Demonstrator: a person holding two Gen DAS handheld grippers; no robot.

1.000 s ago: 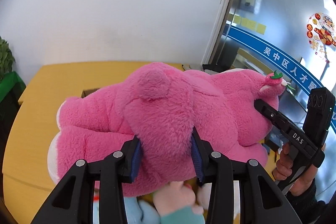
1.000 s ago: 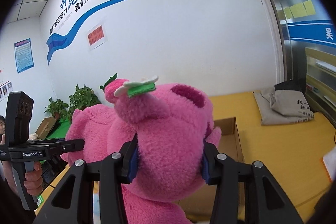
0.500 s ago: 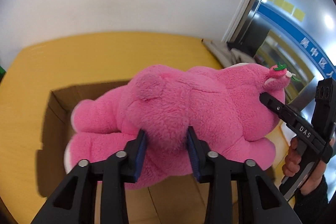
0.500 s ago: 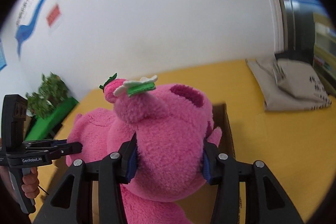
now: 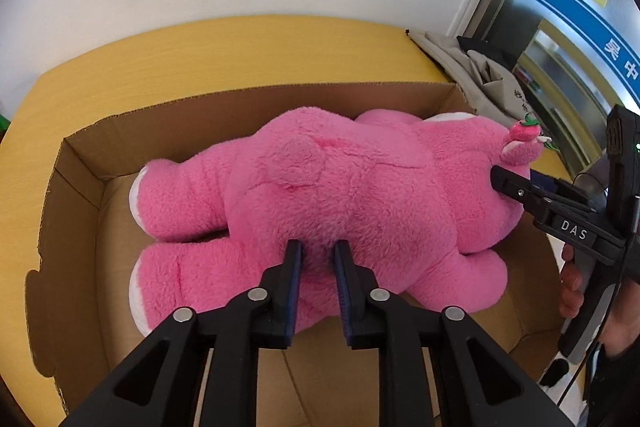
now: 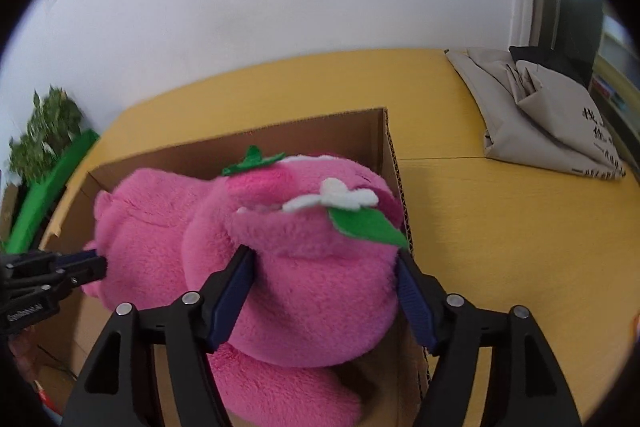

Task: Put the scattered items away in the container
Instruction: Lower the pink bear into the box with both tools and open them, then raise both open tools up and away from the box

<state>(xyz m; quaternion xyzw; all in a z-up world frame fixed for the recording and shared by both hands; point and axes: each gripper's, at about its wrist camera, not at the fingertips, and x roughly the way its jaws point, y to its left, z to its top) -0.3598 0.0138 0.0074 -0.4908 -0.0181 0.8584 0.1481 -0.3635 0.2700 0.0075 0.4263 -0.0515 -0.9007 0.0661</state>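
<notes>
Box [image 5: 80, 163] walls stand all around the pink plush bear [image 5: 320, 195], and I use this cardboard box as my landmark. It sits on the yellow worktop [image 6: 500, 227]. The bear lies inside the box on its belly and fills most of it. Its feet nearly reach the left wall, and its head sits by the right wall. I see some bare box floor in front of the bear, near me, and a thin gap behind it.

The bear is fluffy and bright pink, with white soles and a small round tail. One ear has a little strawberry, a white flower and a green leaf [image 6: 364, 225].

My left tool [image 5: 317, 251] is squeezed tight on a pinch of fur on the bear's back. My right tool [image 6: 324, 259] has just been opening at the head. The head sits between its blue pads [image 6: 232, 287], and I cannot tell if they press.

I count one bear, one box and two tools. One grey bag [image 6: 544, 119] lies right of the box. One green plant [image 6: 44, 131] stands left of the box.
</notes>
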